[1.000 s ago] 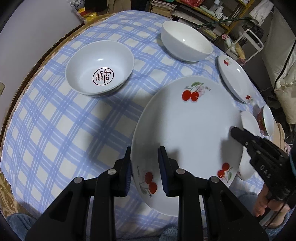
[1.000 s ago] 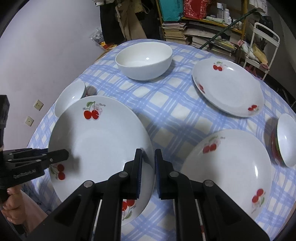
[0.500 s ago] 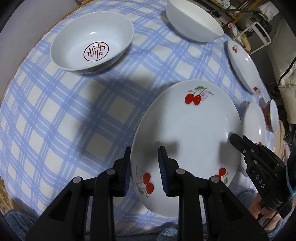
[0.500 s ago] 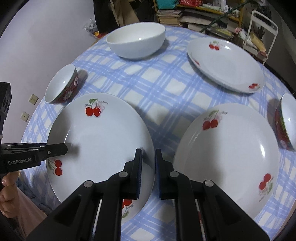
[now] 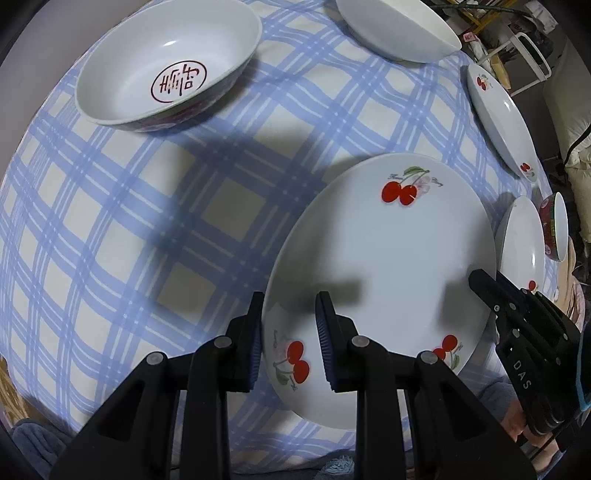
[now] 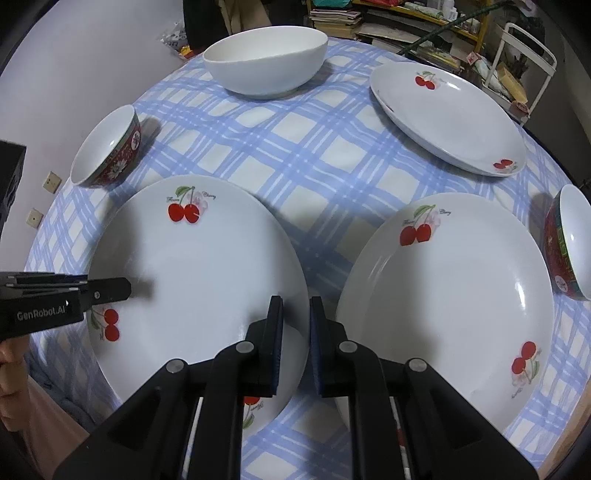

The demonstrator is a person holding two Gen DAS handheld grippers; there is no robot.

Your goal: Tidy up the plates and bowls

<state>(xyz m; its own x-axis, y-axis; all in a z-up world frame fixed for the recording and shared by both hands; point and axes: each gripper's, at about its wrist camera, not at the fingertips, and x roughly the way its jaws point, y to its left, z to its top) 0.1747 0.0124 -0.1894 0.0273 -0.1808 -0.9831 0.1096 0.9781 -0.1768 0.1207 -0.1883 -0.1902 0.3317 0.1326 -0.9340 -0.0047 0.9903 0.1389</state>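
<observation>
A white cherry plate [image 5: 384, 258] [image 6: 199, 269] is held at both sides above the blue-checked tablecloth. My left gripper [image 5: 290, 325] straddles the plate's left rim, one finger on each side. My right gripper [image 6: 295, 325] straddles the right rim with its jaws close together. A second cherry plate [image 6: 447, 295] lies to the right, a third [image 6: 447, 118] at the far right. A large white bowl [image 6: 266, 59] stands at the back. A bowl with a red seal mark [image 5: 170, 62] stands at the left.
A small red-patterned bowl [image 6: 570, 243] sits at the table's right edge. The round table [image 5: 110, 221] drops off close behind both grippers. Shelves of books [image 6: 388, 18] and a white rack [image 6: 528, 55] stand beyond the far edge.
Both grippers and the plate have come lower, toward the tablecloth. The table looms larger in both views. The grip on the plate rims looks the same.
</observation>
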